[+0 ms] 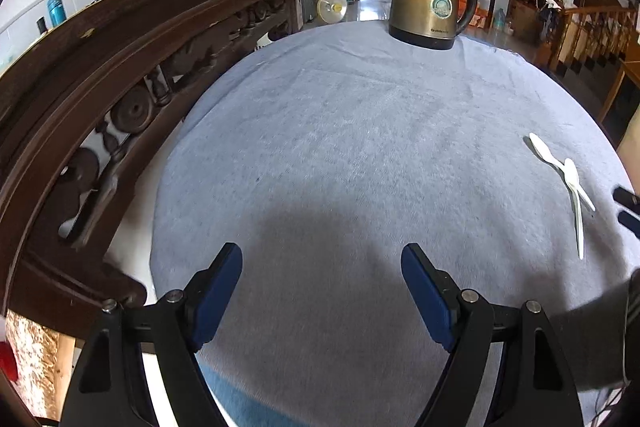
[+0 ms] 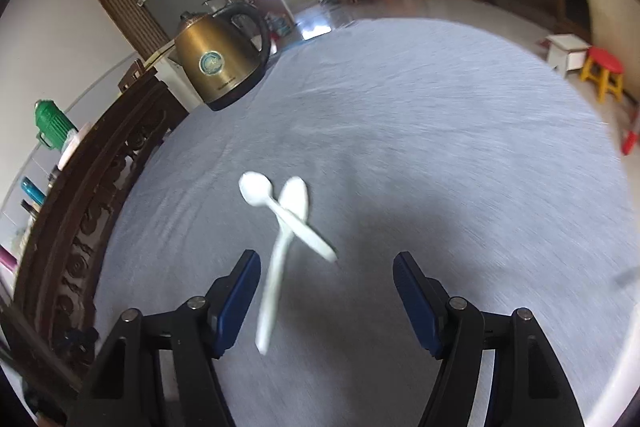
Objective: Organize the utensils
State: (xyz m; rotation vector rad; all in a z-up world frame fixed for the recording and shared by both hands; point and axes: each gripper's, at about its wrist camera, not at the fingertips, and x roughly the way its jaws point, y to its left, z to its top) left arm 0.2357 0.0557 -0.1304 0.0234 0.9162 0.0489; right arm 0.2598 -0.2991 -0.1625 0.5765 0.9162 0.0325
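- Clearly, two white plastic spoons lie crossed on the blue-grey tablecloth (image 2: 440, 147), one spoon (image 2: 276, 259) with its long handle running back toward the right gripper (image 2: 326, 263), the other spoon (image 2: 286, 213) laid across it.
- Right gripper: jaws spread wide, holding nothing; the long handle's end lies between them, nearer the left pad (image 2: 236, 303).
- Left gripper (image 1: 322, 259): jaws also apart and empty, over bare cloth, with the spoons well off to its right.
- The right hand looks far better placed for the pick.
- No tray, holder or other container for utensils shows; only a brass-coloured kettle (image 2: 220, 67) stands at the far edge.
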